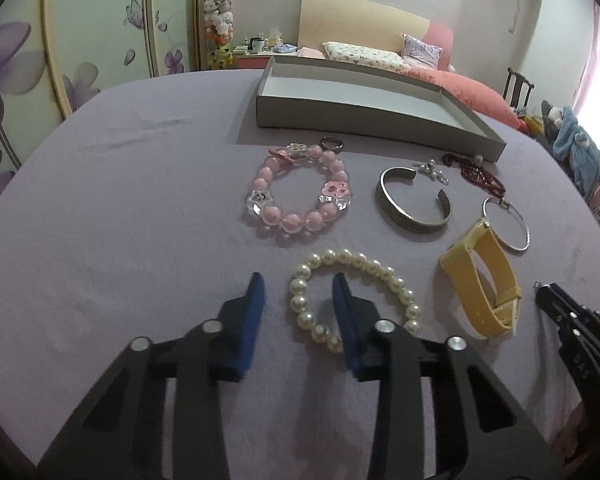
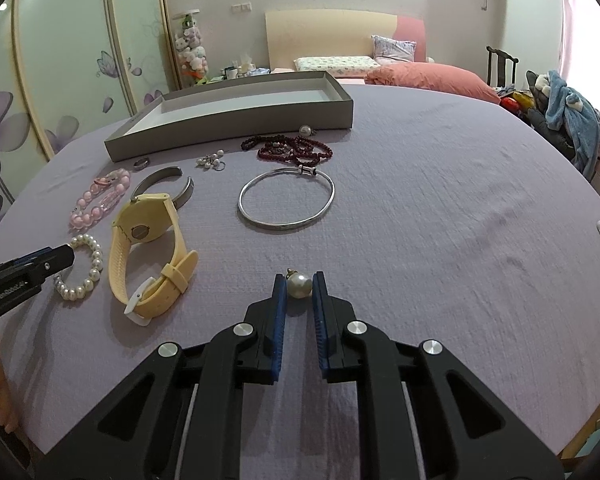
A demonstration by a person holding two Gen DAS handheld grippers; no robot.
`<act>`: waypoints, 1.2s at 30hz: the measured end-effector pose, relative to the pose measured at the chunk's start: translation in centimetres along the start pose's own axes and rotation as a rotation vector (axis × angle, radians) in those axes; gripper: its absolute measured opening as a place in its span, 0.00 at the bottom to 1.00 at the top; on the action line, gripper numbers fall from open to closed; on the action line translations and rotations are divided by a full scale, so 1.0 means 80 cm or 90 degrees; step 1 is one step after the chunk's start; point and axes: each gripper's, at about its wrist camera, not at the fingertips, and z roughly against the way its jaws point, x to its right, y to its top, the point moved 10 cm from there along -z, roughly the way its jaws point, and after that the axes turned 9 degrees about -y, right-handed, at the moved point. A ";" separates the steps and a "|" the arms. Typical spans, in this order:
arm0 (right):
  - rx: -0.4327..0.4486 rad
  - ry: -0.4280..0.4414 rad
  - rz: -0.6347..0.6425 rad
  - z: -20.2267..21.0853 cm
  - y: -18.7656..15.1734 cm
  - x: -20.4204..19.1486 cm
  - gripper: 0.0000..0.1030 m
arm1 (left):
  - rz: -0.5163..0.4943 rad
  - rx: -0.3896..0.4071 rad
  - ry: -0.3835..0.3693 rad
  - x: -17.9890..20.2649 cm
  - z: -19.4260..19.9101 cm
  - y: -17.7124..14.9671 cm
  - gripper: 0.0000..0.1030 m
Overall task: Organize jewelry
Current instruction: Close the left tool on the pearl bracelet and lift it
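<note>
A white pearl bracelet (image 1: 352, 292) lies on the purple cloth. My left gripper (image 1: 298, 282) straddles its left strand: one blue finger stands outside the loop, the other inside it, and the pads are clear of the beads. In the right wrist view my right gripper (image 2: 299, 280) is shut on a single pearl earring (image 2: 299, 286) just above the cloth. The open grey box (image 1: 360, 120) stands at the back, with nothing seen inside it.
Lying between the box and the grippers are a pink bead bracelet (image 1: 296, 192), a silver cuff (image 1: 414, 200), a yellow watch (image 1: 480, 276), a thin silver bangle (image 2: 286, 200), a dark red bead necklace (image 2: 292, 152), a ring (image 1: 332, 145) and a small pearl cluster (image 2: 210, 161).
</note>
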 end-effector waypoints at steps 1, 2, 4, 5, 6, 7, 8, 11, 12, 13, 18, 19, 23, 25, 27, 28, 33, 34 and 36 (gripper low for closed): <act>0.000 0.000 0.000 0.000 0.000 0.000 0.14 | -0.006 -0.001 0.005 0.001 0.000 0.000 0.31; 0.000 0.001 -0.001 0.000 0.000 0.000 0.14 | -0.015 -0.001 0.011 0.003 -0.001 -0.001 0.29; 0.000 0.001 -0.001 0.000 0.000 0.000 0.14 | -0.040 -0.001 0.024 0.009 -0.002 -0.002 0.24; 0.000 0.001 -0.001 0.000 0.000 0.000 0.14 | -0.047 -0.001 0.024 0.012 -0.002 -0.003 0.20; 0.000 0.000 0.000 0.000 0.000 0.000 0.14 | -0.053 -0.002 0.023 0.015 -0.002 -0.003 0.15; 0.000 0.001 0.000 0.000 0.000 0.000 0.14 | -0.055 -0.003 0.019 0.016 -0.003 -0.003 0.12; 0.000 0.001 -0.001 0.000 0.000 0.000 0.14 | -0.057 -0.003 0.016 0.017 -0.003 -0.003 0.10; 0.000 0.003 -0.002 0.001 -0.001 0.000 0.14 | -0.056 0.002 0.007 0.016 -0.003 -0.003 0.10; 0.000 0.004 -0.003 0.002 -0.001 0.000 0.14 | -0.053 0.004 -0.002 0.015 -0.002 -0.003 0.10; 0.000 0.005 -0.003 0.002 0.000 0.000 0.14 | -0.047 0.005 -0.011 0.015 -0.001 -0.003 0.10; 0.002 0.008 -0.009 0.004 -0.002 0.002 0.14 | -0.037 0.025 -0.030 0.014 0.011 0.000 0.10; 0.003 0.008 -0.009 0.004 -0.001 0.002 0.14 | -0.036 0.032 -0.034 0.015 0.015 0.002 0.10; 0.013 0.009 -0.008 0.008 0.001 0.001 0.14 | -0.035 0.051 -0.043 0.017 0.028 0.007 0.10; 0.021 0.010 -0.008 0.012 0.002 0.002 0.14 | -0.034 0.060 -0.049 0.018 0.035 0.008 0.10; 0.036 0.011 -0.007 0.018 0.006 0.003 0.14 | -0.033 0.069 -0.056 0.019 0.042 0.010 0.10; 0.045 0.011 -0.007 0.022 0.008 0.003 0.14 | -0.032 0.078 -0.062 0.020 0.048 0.011 0.10; 0.090 0.022 -0.004 0.040 0.023 0.001 0.14 | -0.030 0.122 -0.087 0.021 0.078 0.022 0.10; 0.097 0.024 -0.004 0.043 0.026 0.001 0.14 | -0.030 0.132 -0.091 0.022 0.084 0.025 0.10; 0.114 0.029 -0.002 0.050 0.033 -0.001 0.14 | -0.030 0.150 -0.098 0.023 0.097 0.031 0.10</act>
